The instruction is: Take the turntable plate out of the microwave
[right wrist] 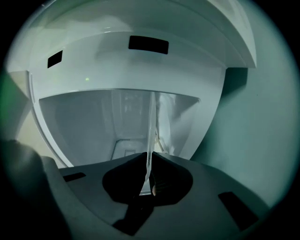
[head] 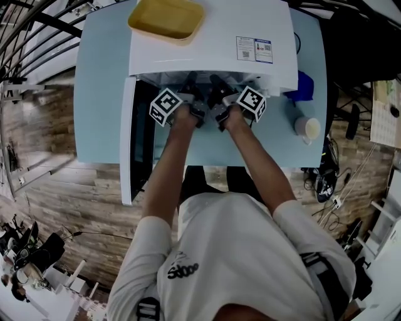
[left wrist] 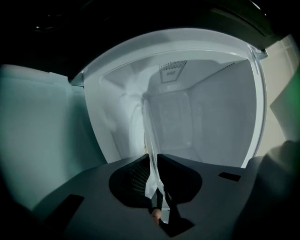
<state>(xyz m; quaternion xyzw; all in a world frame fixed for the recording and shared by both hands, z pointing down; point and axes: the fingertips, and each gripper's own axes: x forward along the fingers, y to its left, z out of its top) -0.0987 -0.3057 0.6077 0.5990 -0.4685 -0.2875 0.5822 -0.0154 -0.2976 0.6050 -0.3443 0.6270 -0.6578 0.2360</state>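
The turntable plate (left wrist: 149, 136) is clear glass and shows edge-on as a thin pale strip running up from the jaws in both gripper views. In the right gripper view its rim (right wrist: 151, 131) is pinched between the tips of my right gripper (right wrist: 149, 157). My left gripper (left wrist: 153, 157) has the rim between its jaws, which stand a little wider than the glass. In the head view both grippers, left (head: 191, 84) and right (head: 216, 88), reach side by side into the mouth of the white microwave (head: 213, 44). The plate itself is hidden there.
The microwave door (head: 127, 138) hangs open to the left of my arms. A yellow tray (head: 166, 19) lies on top of the microwave. A pale cup (head: 307, 128) and a blue object (head: 305, 84) stand on the light blue table (head: 100, 94) at the right.
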